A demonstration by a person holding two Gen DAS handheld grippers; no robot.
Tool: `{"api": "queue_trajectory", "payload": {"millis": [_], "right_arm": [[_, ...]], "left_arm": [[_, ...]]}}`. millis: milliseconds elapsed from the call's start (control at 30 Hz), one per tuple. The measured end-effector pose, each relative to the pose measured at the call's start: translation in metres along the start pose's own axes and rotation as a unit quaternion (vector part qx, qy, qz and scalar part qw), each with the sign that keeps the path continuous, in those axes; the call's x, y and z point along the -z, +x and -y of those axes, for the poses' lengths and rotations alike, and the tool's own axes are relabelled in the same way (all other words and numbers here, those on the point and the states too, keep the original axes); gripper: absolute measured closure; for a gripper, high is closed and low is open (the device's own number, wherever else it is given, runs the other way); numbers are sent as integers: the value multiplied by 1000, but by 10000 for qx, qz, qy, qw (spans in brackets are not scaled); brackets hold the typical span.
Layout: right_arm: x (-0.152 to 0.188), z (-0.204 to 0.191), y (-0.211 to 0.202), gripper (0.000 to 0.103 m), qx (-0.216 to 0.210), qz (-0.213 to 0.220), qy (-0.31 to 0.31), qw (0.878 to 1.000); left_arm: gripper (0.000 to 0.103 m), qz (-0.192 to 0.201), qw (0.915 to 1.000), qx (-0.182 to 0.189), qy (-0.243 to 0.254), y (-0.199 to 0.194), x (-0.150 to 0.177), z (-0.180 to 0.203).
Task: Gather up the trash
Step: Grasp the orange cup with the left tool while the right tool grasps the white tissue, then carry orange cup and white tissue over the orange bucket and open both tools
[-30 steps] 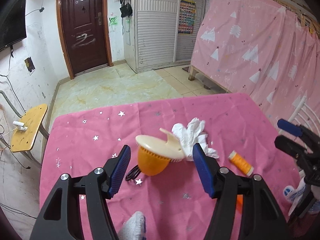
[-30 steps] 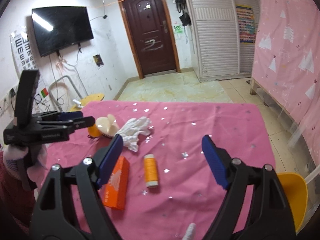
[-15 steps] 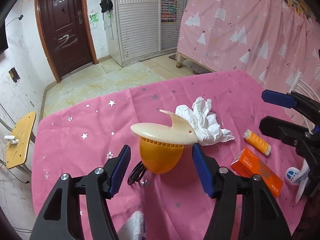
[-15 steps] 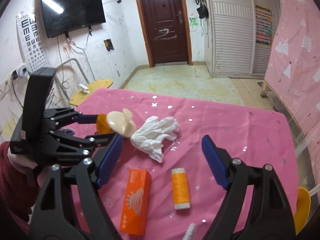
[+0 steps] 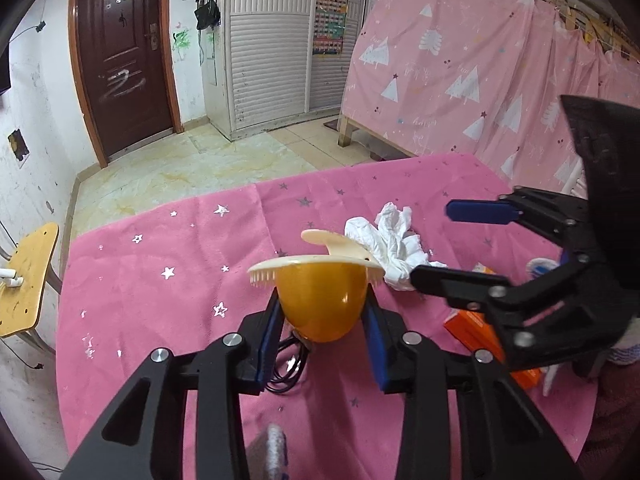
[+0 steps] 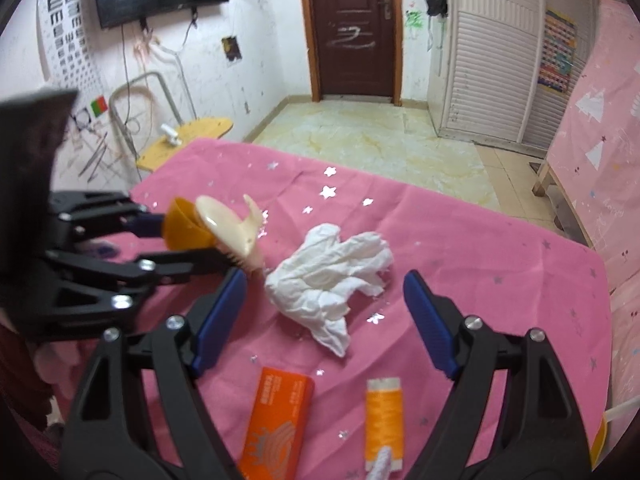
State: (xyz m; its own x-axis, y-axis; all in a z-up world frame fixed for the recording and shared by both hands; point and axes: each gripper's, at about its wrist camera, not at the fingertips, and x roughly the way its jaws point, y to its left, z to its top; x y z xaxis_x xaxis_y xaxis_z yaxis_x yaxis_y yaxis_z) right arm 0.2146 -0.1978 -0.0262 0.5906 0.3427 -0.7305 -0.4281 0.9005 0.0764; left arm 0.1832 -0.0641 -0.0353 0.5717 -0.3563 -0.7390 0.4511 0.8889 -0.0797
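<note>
- The left gripper (image 5: 322, 312), low at the centre of the left wrist view, is clamped on an orange bowl (image 5: 322, 304) capped by a cream brush (image 5: 316, 266); both blue pads press the bowl's sides, and the bowl appears lifted off the pink tablecloth (image 5: 160, 300).
- The right gripper (image 6: 322, 316) stands wide and holds nothing, its 2 pads flanking a crumpled white tissue (image 6: 332, 276) at the centre of the right wrist view.
- The tissue lies on the cloth straight ahead of the right gripper and between its fingers, its long axis running from upper right to lower left of that frame.
- Judged from this, the right hand is the nearer one and the tissue is the trash in hand; the move calls for going down and closing across the wad.
- An orange box (image 6: 276, 420) and an orange thread spool (image 6: 382, 412) lie at the lower edge, below the tissue, clear of the pads.
- A black cable (image 5: 288, 364) lies beneath the bowl.
</note>
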Motion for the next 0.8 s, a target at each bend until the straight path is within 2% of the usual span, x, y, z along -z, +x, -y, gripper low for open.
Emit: {"api": "queue_trajectory", "payload": {"millis": [333, 367, 500, 633, 800], "right_arm": [[-1, -9, 24, 26, 45, -365, -101, 9993], [-1, -9, 25, 38, 52, -380, -110, 9992], [0, -8, 29, 62, 35, -461, -96, 9989], [2, -6, 18, 74, 70, -294, -79, 9995], [1, -3, -4, 76, 61, -17, 36, 10000]], "left_arm": [[73, 30, 9998, -155, -152, -22, 18, -10], [73, 15, 9997, -171, -150, -23, 21, -11], [74, -26, 9996, -189, -192, -25, 28, -16], [74, -19, 9993, -229, -295, -29, 32, -19], [74, 83, 9991, -283, -309, -39, 32, -16]]}}
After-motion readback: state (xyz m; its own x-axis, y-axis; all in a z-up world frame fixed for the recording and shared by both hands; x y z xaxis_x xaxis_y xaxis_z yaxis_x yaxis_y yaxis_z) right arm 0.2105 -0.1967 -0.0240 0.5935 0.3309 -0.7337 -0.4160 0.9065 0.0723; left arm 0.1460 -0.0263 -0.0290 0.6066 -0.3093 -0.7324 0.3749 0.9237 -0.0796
